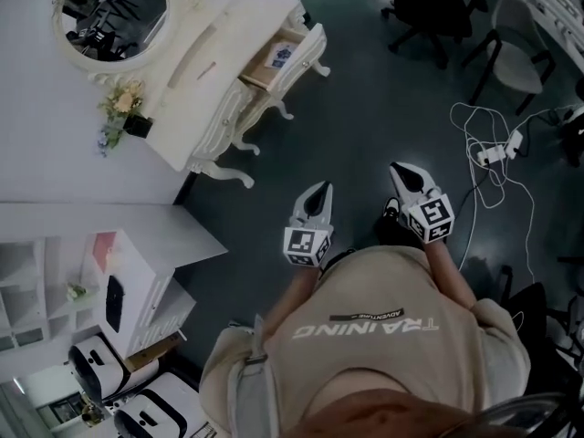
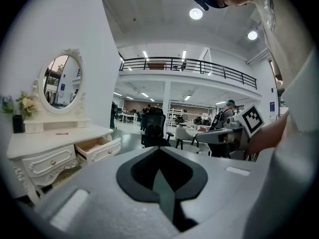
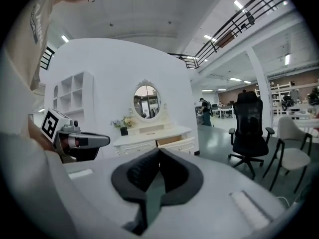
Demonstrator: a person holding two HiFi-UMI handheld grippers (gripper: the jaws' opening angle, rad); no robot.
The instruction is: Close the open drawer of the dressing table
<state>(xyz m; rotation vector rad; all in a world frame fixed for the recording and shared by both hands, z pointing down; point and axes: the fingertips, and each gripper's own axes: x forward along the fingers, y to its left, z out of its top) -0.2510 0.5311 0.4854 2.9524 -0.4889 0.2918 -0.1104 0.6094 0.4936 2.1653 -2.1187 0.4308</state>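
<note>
The white dressing table (image 1: 196,80) with its oval mirror (image 1: 114,12) stands against the wall at the upper left. Its right-hand drawer (image 1: 285,55) is pulled open; the same drawer (image 2: 98,147) shows in the left gripper view and, small, the drawer (image 3: 175,141) in the right gripper view. My left gripper (image 1: 319,190) and right gripper (image 1: 400,169) hover side by side over the dark floor, well short of the table. Both are shut with nothing between the jaws, which meet at the tips of the left gripper (image 2: 159,151) and the right gripper (image 3: 159,153).
Black office chairs (image 1: 429,7) stand at the upper right, and another chair (image 3: 249,128) is beside the table. White cables and a power strip (image 1: 493,153) lie on the floor to the right. A white shelf unit (image 1: 55,272) is at the lower left. A flower pot (image 1: 123,112) sits on the tabletop.
</note>
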